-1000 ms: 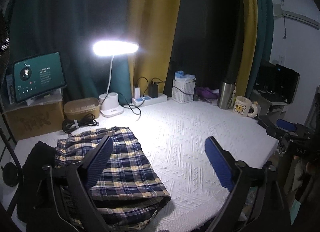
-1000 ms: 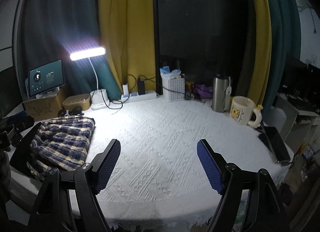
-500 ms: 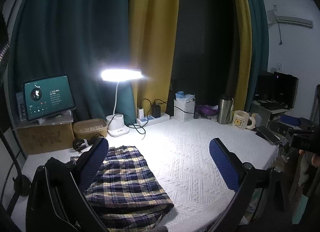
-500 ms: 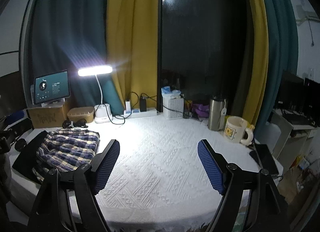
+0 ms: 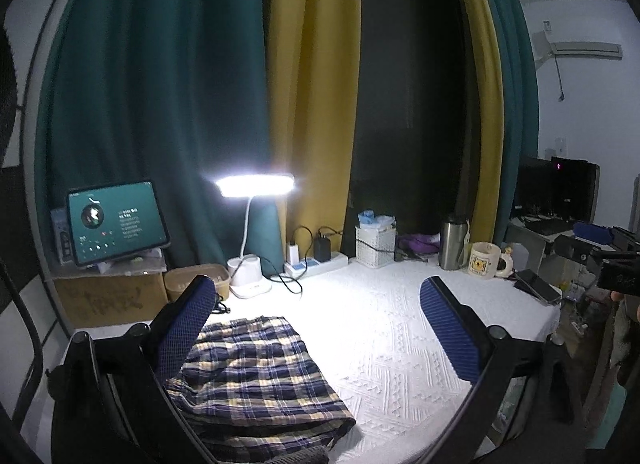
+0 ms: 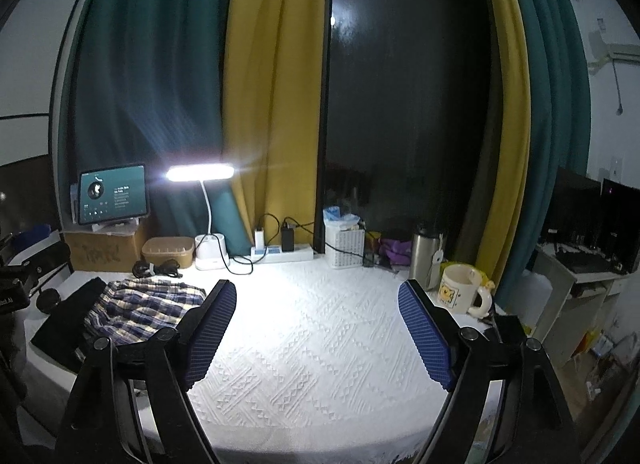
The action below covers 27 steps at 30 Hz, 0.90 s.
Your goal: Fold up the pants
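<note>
Folded plaid pants lying near left on white tabletop. Left gripper spread wide, empty. Right gripper likewise released, jaws just widening, nothing between.

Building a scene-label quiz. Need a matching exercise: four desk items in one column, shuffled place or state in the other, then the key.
Things:
1. plaid pants
2. desk lamp
3. mug
4. tablet

Descriptions:
A. propped on a cardboard box, screen lit
B. folded on the white table cover, free of both grippers
C. switched on, white base beside the power strip
D. next to the steel flask, handle facing right

Pairs: 1-B, 2-C, 3-D, 4-A
</note>
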Available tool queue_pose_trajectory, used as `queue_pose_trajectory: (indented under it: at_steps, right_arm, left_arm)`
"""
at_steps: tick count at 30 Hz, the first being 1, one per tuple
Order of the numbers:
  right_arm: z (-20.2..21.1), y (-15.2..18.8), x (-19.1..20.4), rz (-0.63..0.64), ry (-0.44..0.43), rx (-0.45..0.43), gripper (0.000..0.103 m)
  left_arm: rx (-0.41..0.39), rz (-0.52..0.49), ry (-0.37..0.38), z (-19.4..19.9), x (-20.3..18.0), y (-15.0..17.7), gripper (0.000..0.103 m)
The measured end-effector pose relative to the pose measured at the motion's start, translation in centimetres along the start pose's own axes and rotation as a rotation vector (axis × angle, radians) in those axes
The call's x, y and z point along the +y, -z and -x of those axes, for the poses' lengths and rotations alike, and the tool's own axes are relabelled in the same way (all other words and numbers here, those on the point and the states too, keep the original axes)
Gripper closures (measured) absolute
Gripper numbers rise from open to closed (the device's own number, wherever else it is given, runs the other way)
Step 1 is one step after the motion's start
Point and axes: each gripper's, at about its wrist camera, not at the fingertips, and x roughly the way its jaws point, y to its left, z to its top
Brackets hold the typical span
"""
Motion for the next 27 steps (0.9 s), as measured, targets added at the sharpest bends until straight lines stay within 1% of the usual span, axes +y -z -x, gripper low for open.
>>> queue_pose_trajectory:
  at_steps: [3,6,9,13,21,27]
  right_arm:
    - [0.5,-0.4,0.2,0.002,0.0,-0.015,0.016]
    - [1.1,-0.5,0.5,0.006,0.004,-0.03,0.012]
    - [1.6,-0.8,0.7,0.008,0.009,-0.043,0.011]
    - [2.5,-1.3,0.9,0.01,0.015,-0.066,0.011]
    - [3.8,-1.8,1.1,0.011,0.032,-0.096,0.009]
    - [4.5,-2.0,0.9,-0.012,0.04,-0.104,0.006]
  left_arm:
    - [-0.026,-0.006,-0.013,0.8,-0.1,-0.3,0.002]
    - [-0.03,-0.011,-0.016,1.2,-0.2,-0.5,0.002]
    - [-0.032,-0.026,-0.031,1.5,-0.3,-0.6,0.001]
    - [-0.054,-0.031,-0.048,2.1,-0.4,-0.7,0.001]
    - [-0.102,-0.029,-0.048,3.2,-0.3,-1.1,0.001]
    - [-0.12,-0.013,-0.052,3.8,-0.1,-1.3,0.001]
